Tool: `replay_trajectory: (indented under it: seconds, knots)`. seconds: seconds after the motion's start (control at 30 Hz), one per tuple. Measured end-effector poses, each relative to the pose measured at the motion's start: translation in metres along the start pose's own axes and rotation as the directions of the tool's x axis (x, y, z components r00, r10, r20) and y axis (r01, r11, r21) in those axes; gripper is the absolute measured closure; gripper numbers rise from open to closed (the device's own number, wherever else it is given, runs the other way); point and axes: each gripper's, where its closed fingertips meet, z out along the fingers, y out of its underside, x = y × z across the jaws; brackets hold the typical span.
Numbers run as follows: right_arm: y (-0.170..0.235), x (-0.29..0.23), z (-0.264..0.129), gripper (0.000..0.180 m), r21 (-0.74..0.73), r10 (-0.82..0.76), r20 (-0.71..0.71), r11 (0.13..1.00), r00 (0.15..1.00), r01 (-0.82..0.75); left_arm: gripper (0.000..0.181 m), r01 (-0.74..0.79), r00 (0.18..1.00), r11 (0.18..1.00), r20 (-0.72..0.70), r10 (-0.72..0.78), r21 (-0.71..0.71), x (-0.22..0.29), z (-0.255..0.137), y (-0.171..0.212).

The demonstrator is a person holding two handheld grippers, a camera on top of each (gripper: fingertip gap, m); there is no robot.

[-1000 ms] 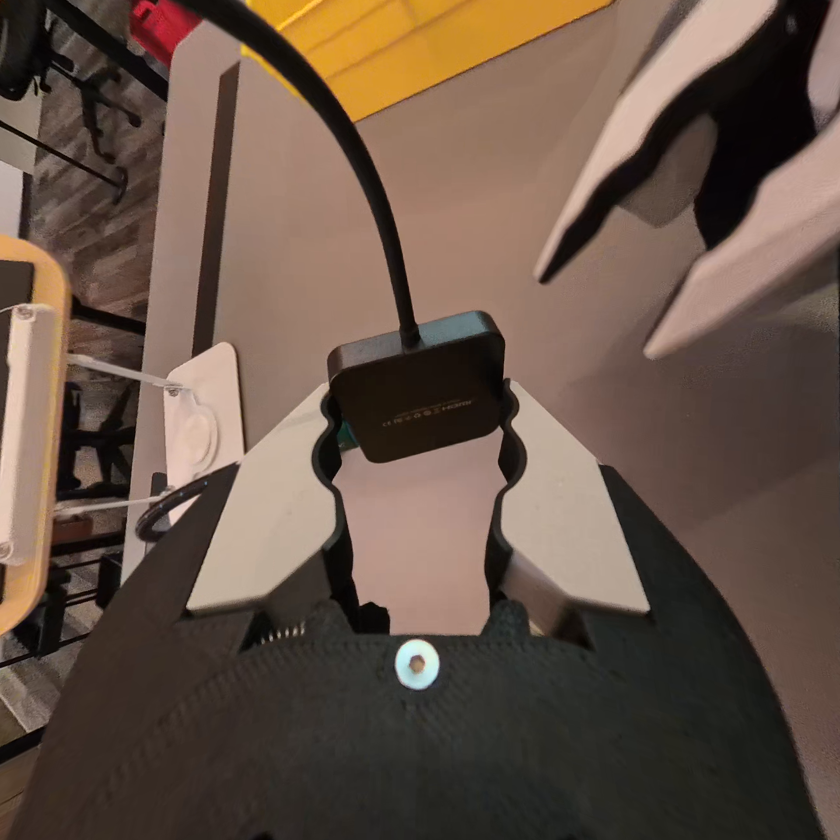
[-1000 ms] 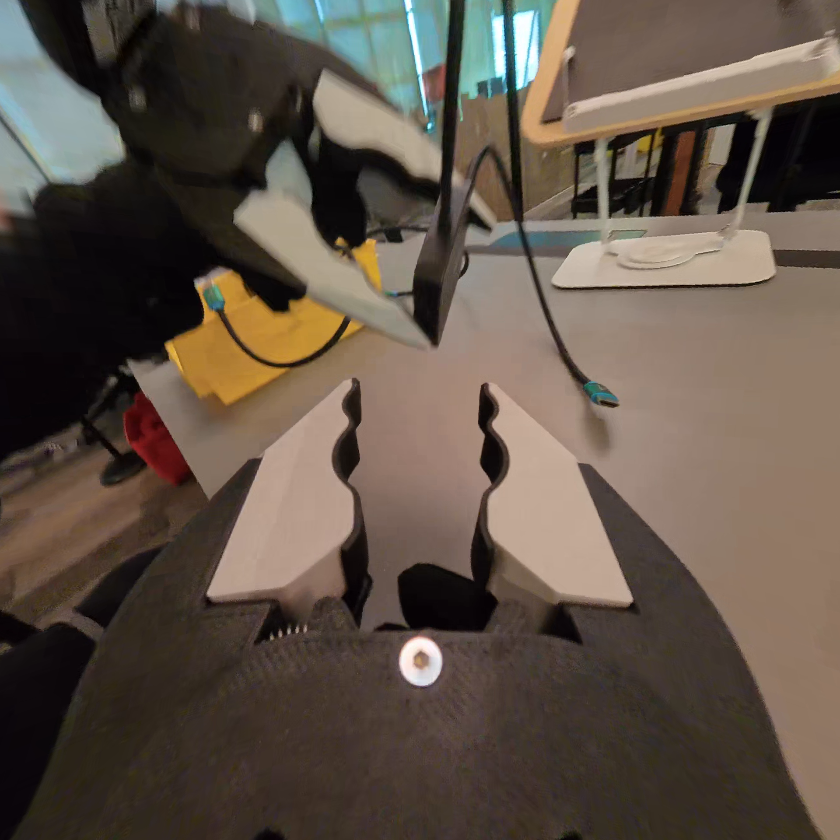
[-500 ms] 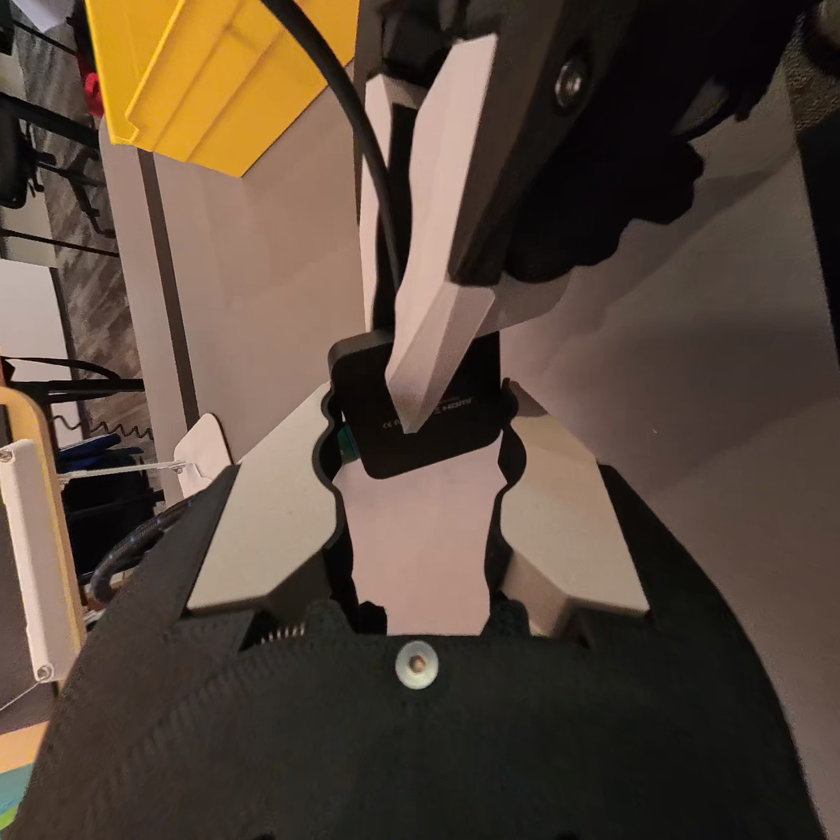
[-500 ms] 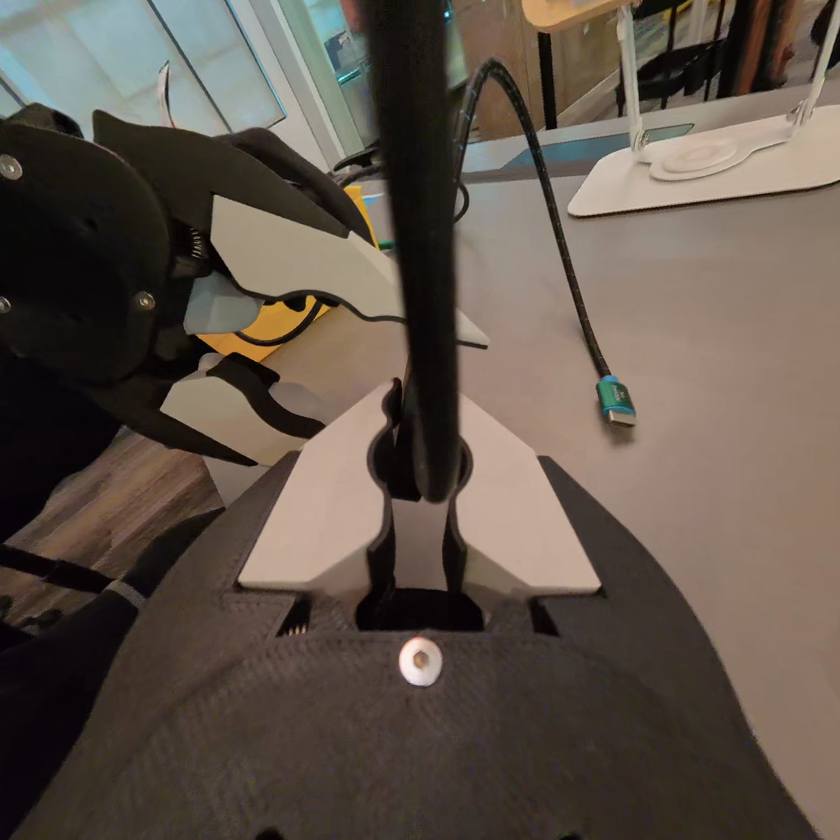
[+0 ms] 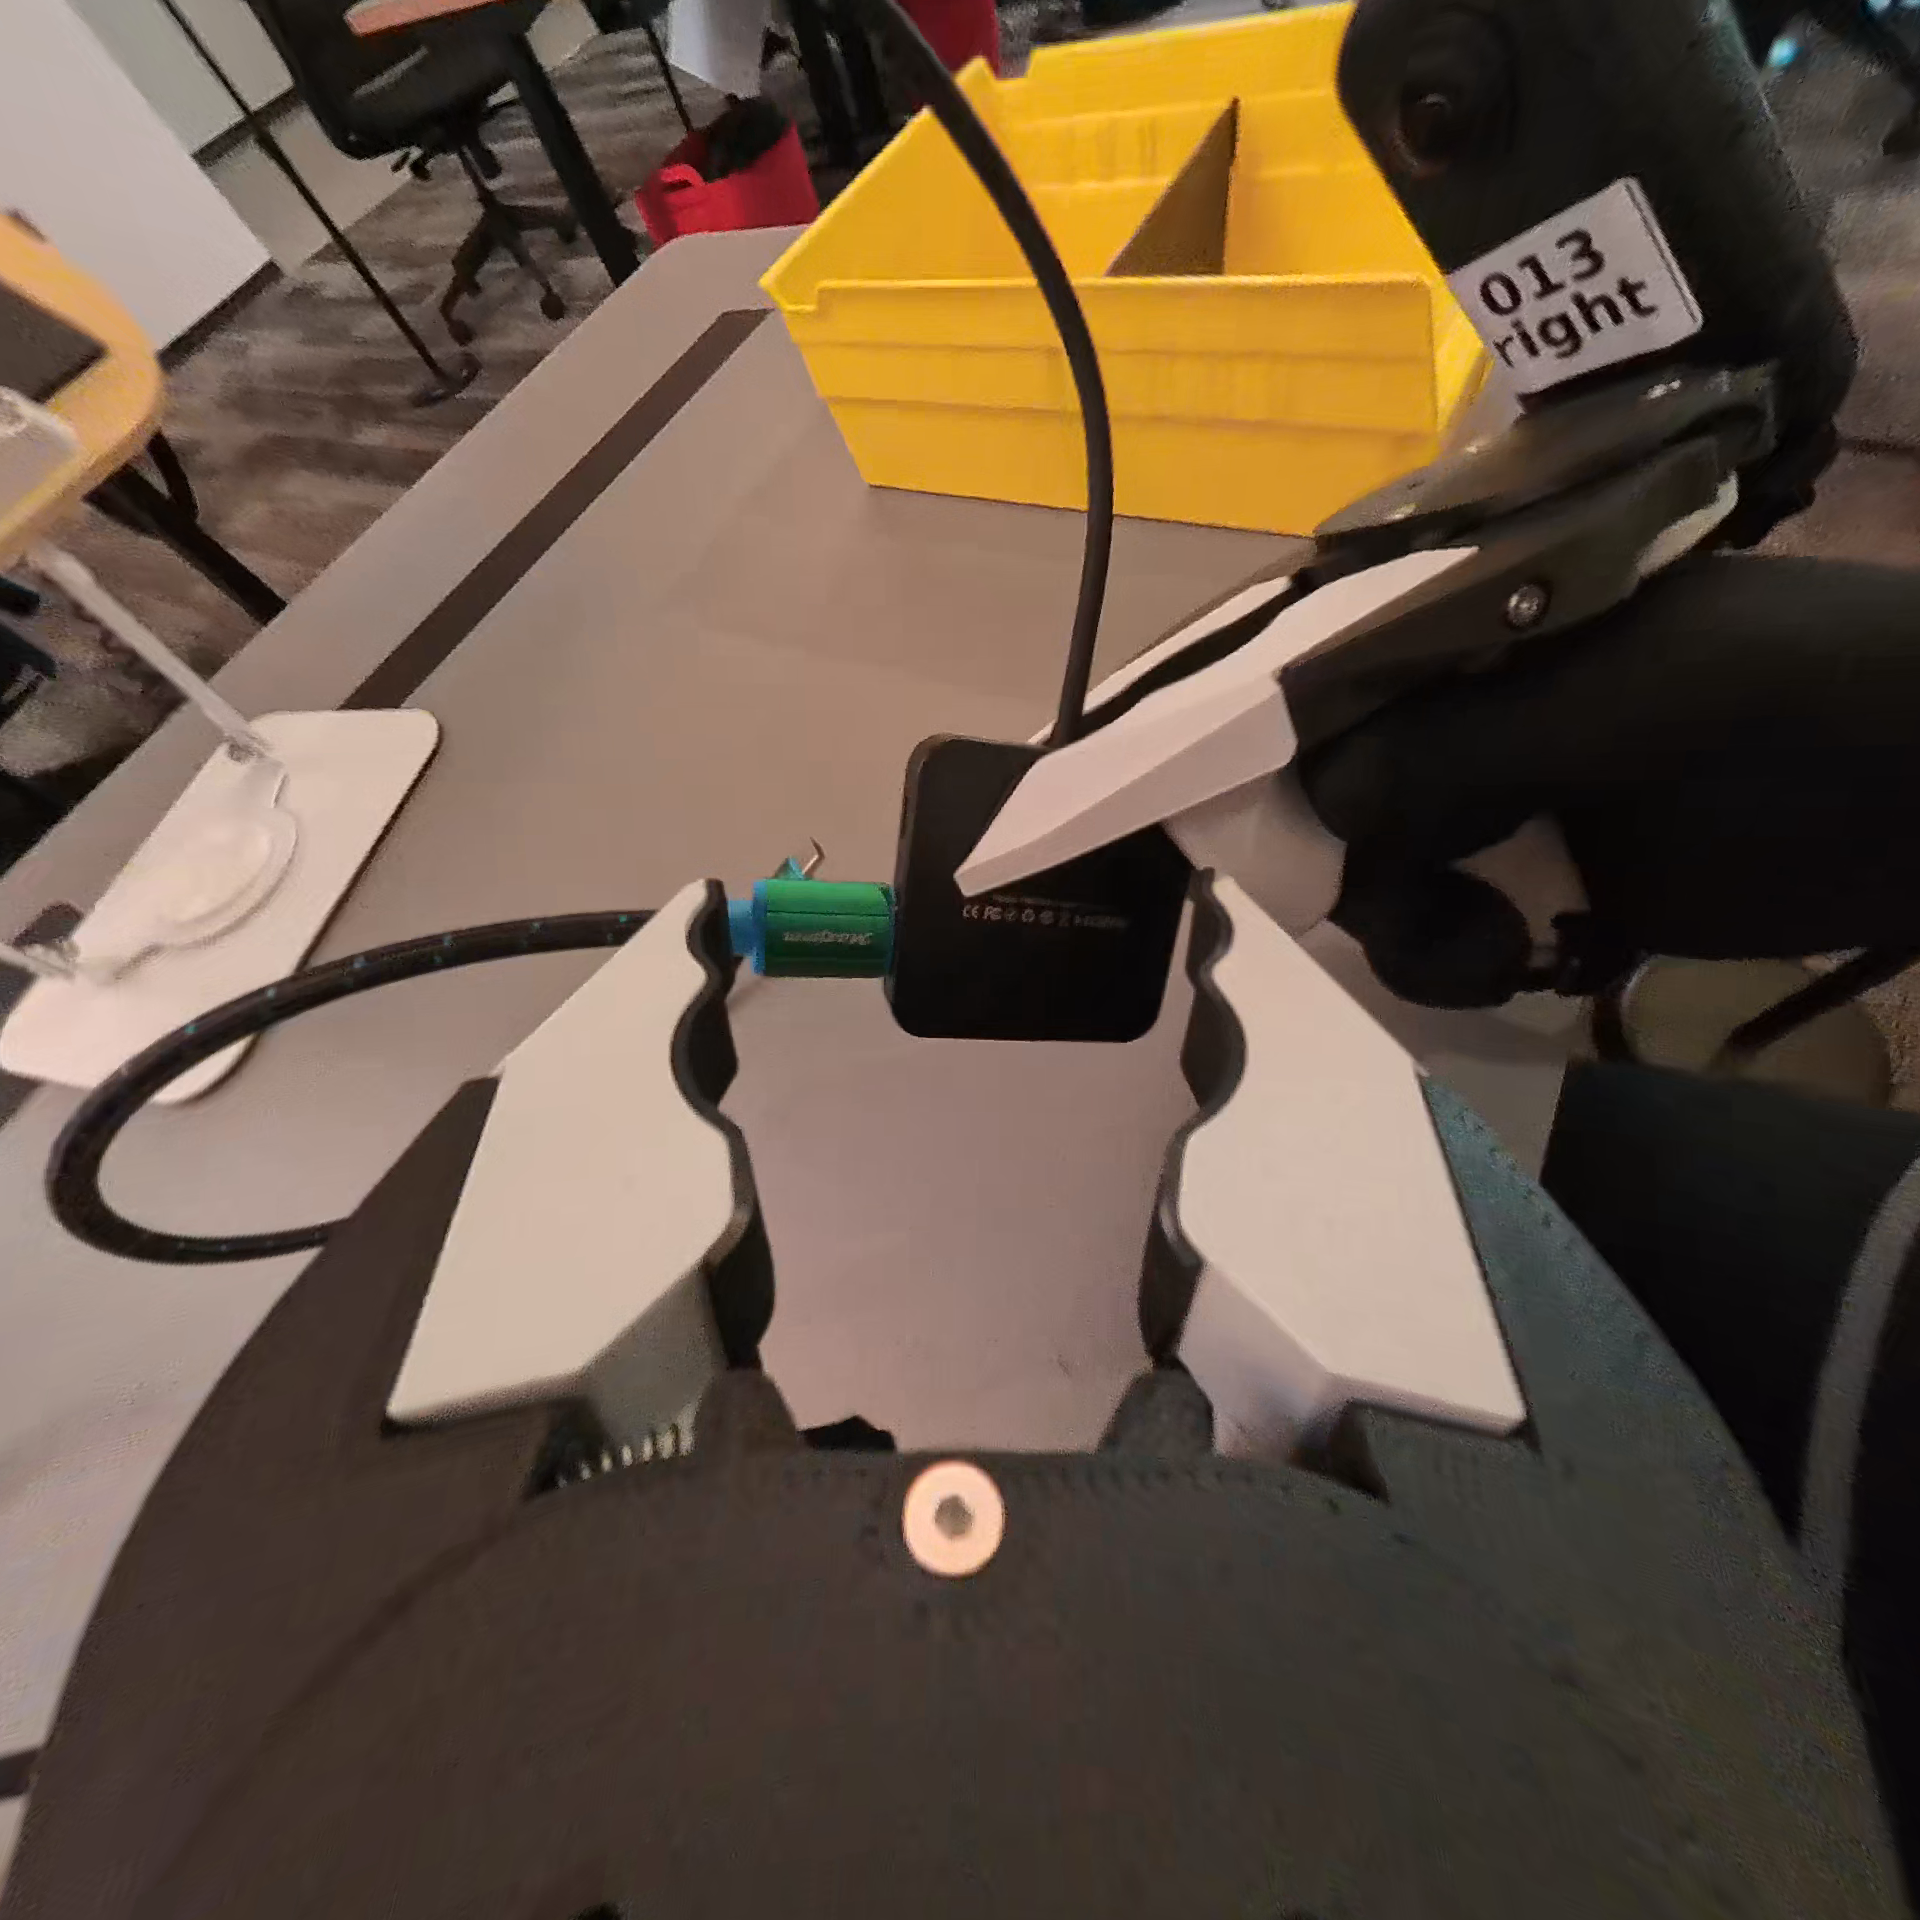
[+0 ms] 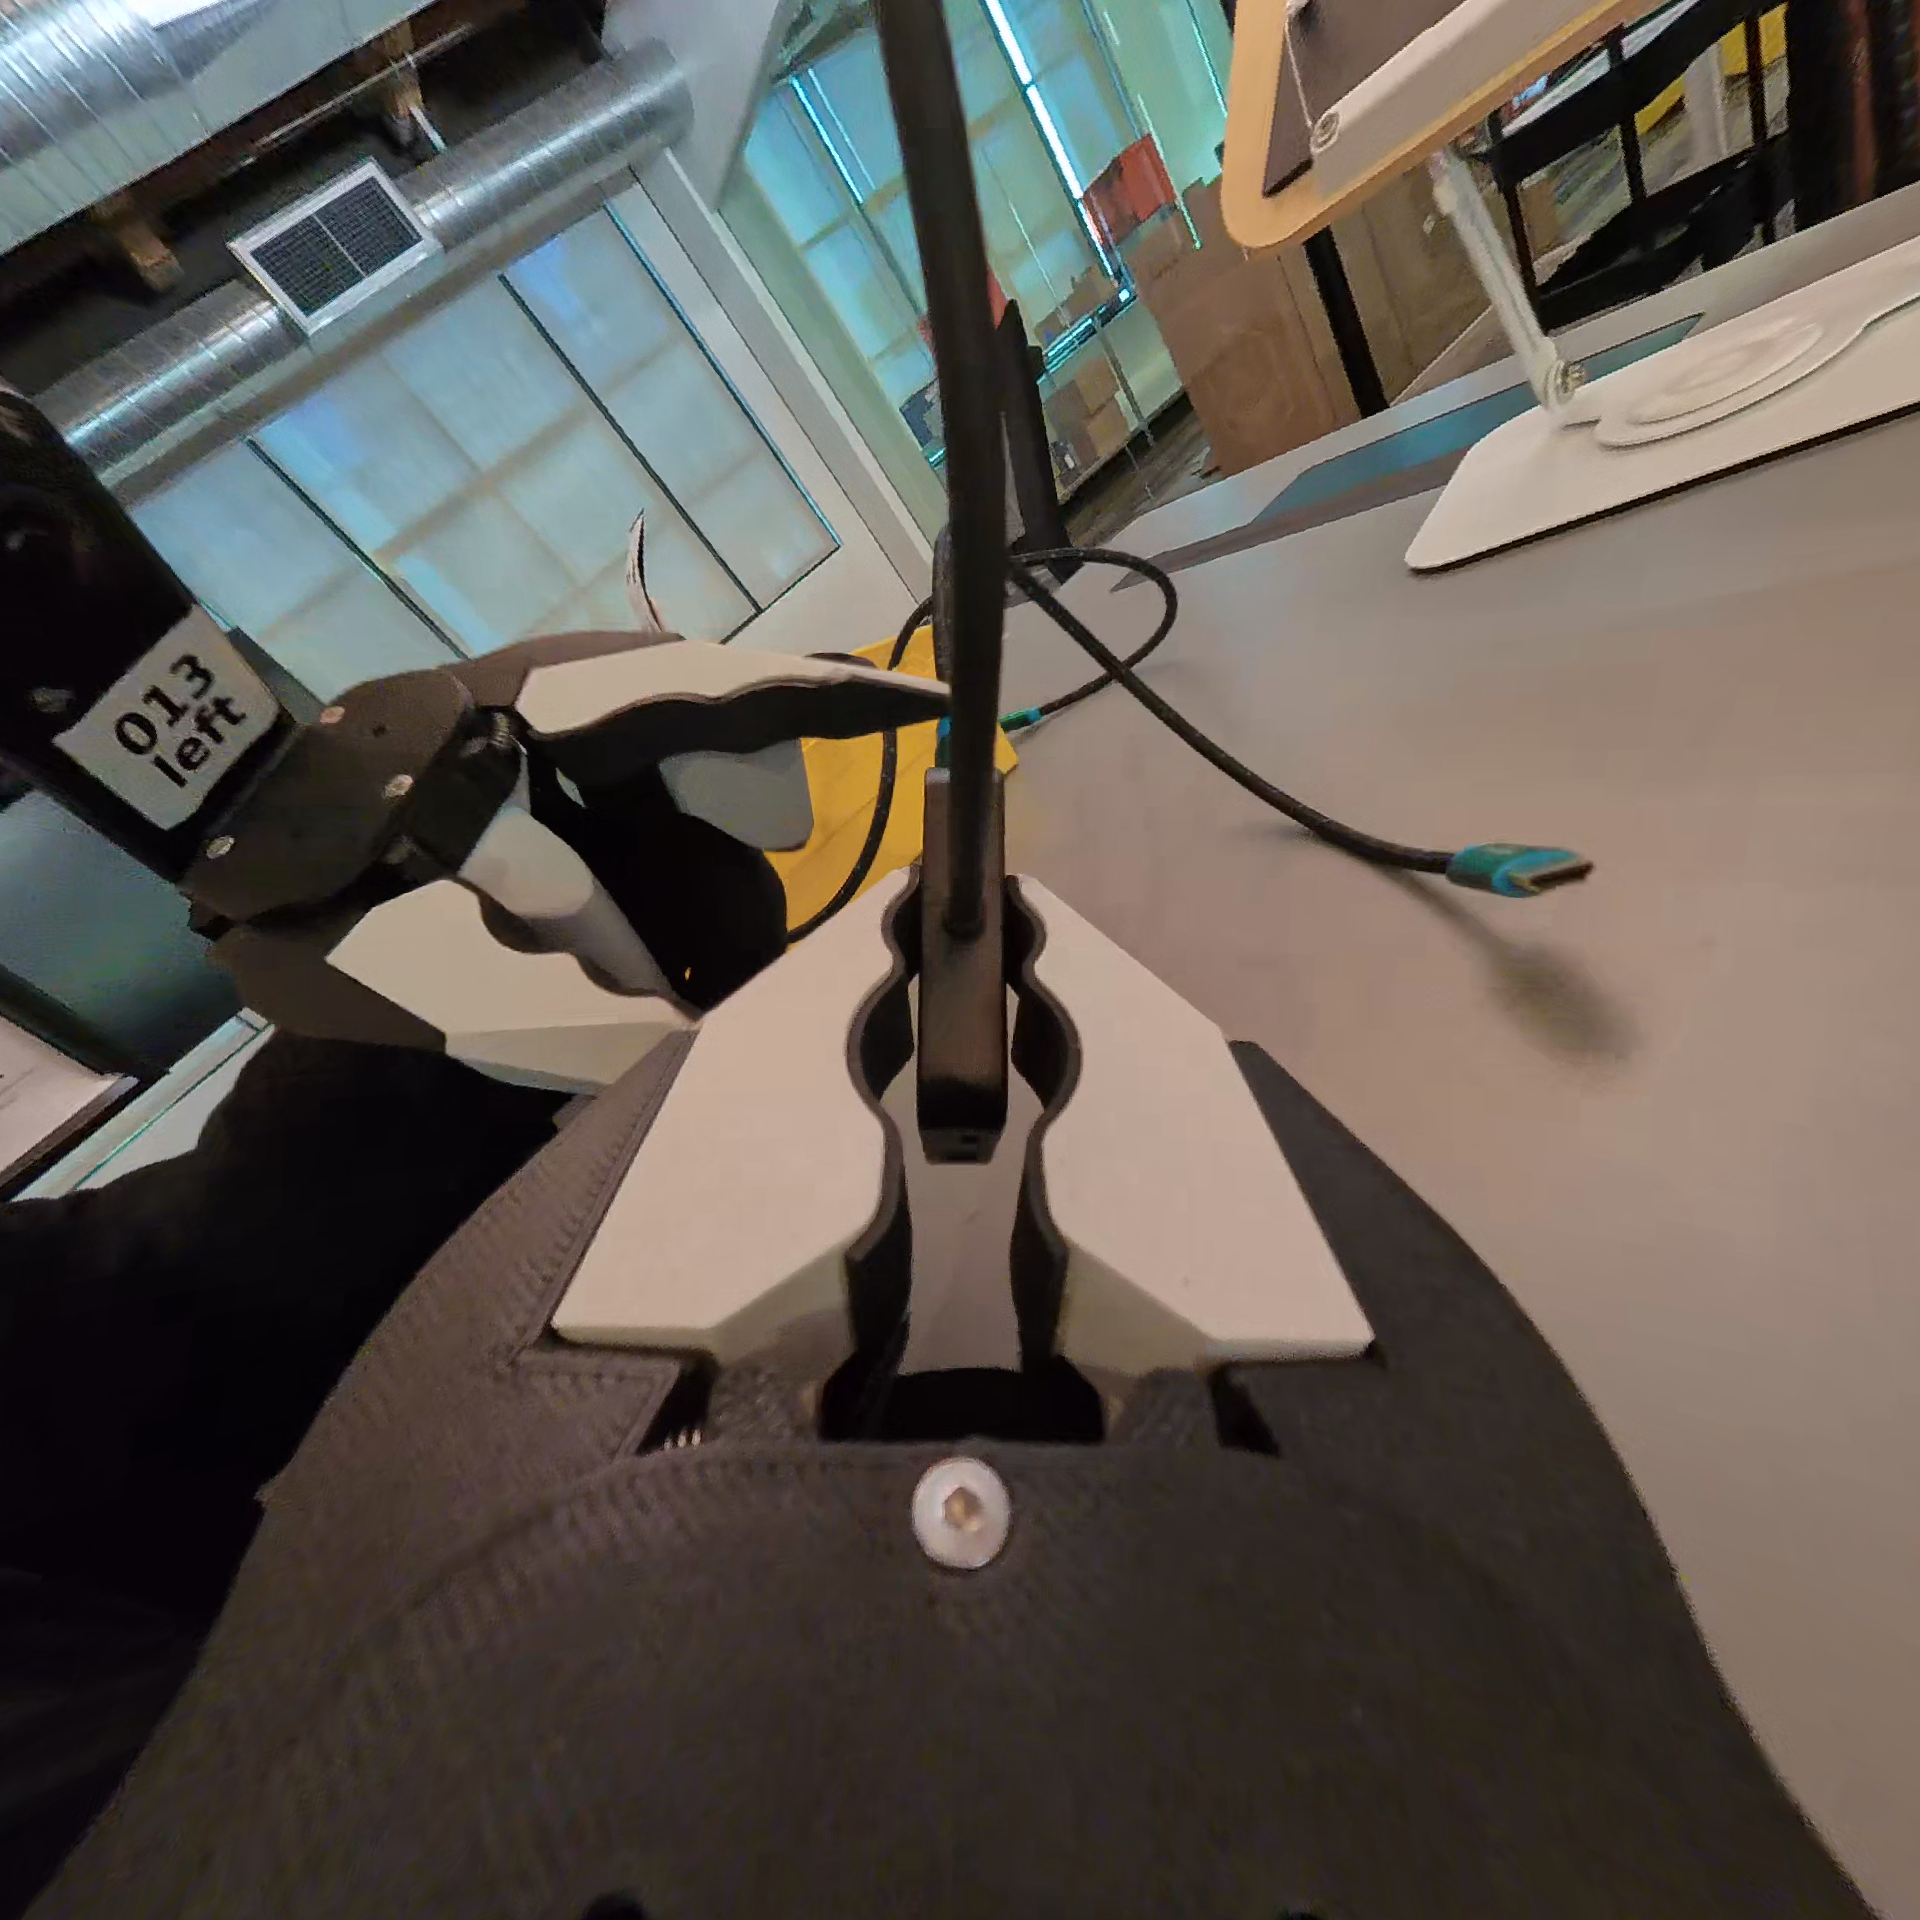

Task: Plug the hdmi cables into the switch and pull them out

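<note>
Grey surface (image 5: 644,582) runs far toward a yellow bin (image 5: 1122,343), with a white stand base (image 5: 218,873) at the left. Right gripper (image 6: 961,997) has its fingers clamped on the black switch (image 5: 1029,945), held up off the surface. Left gripper (image 5: 956,956) has its fingers apart around the switch and the green plug (image 5: 821,928) seated in its left side. Judging by this, 1 cable is plugged in; pulling it calls for closing on the plug and drawing left. A second cable's teal plug (image 6: 1517,871) lies loose on open surface at the right.
</note>
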Motion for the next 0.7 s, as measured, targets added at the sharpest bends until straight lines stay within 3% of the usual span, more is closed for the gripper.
replay_trajectory:
  seconds: [0.13, 0.27, 0.4, 0.53, 0.63, 0.7]
  knots:
    - [0.003, -0.001, 0.002, 0.170, -0.007, -0.004, 0.001, 1.000, 1.000, 0.004, 0.091, 0.085, 0.996, 0.996, 0.023, -0.086, 0.026, -0.003, -0.003, 0.004]
    - [-0.003, 0.005, -0.003, 0.170, 0.022, 0.010, -0.018, 1.000, 1.000, -0.010, 0.113, 0.057, 0.997, 0.980, 0.040, -0.066, 0.190, -0.007, -0.020, -0.020]
    - [-0.012, 0.004, -0.008, 0.170, 0.081, 0.061, 0.030, 0.995, 0.998, -0.063, 0.119, 0.198, 0.980, 0.969, 0.002, -0.201, 0.145, -0.014, -0.015, 0.000]
    - [-0.017, -0.006, -0.008, 0.170, 0.132, 0.111, 0.104, 0.983, 0.988, -0.124, 0.113, 0.518, 0.844, 0.845, -0.239, -0.479, 0.136, -0.003, -0.001, 0.006]
    - [-0.019, -0.012, -0.009, 0.170, 0.150, 0.143, 0.156, 0.975, 0.977, -0.167, 0.133, 0.648, 0.712, 0.754, -0.438, -0.549, 0.108, 0.017, 0.004, -0.002]
    - [-0.021, -0.016, -0.009, 0.170, 0.160, 0.168, 0.191, 0.967, 0.967, -0.200, 0.150, 0.673, 0.671, 0.731, -0.505, -0.543, 0.108, 0.024, 0.006, -0.007]
